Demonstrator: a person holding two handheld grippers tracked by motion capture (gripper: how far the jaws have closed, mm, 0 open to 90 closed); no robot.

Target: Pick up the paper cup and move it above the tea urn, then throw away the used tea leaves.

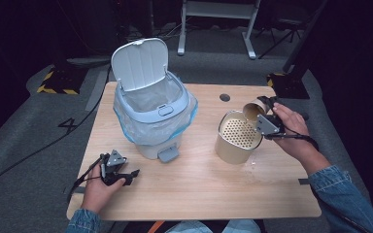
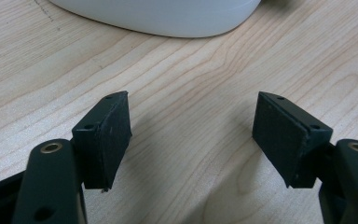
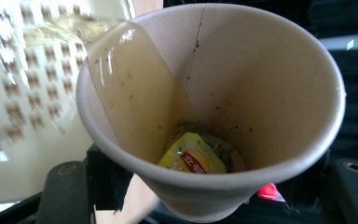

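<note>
Denim sleeves come in from the six o'clock edge of the high view, one hand on each gripper. At about seven o'clock on the pale wooden desk, the left gripper rests low over the wood, pointing toward three o'clock; in the left gripper view its two black jaws stand wide apart with only bare woodgrain between them, holding and touching nothing, and the white foot of the bin lies beyond them at twelve o'clock.

Farther in, at about three o'clock, the right gripper clasps a tan paper cup around its body and tips it, mouth toward nine o'clock, over the rim of a tan strainer bucket whose perforated insert shows inside. In the right gripper view the cup lies on its side between the jaws; a sheet of pale yellowish liquid runs along its lower wall and over the lip, dark specks cling to the paper, and a yellow tea bag tag with a red and orange emblem sits at the bottom, its writing too small to read.

Beyond, at about eleven o'clock, stands the bin, white and pale blue, with a clear bag liner folded over its rim and its lid tilted up open. A small dark disc is set into the desk at one o'clock.
</note>
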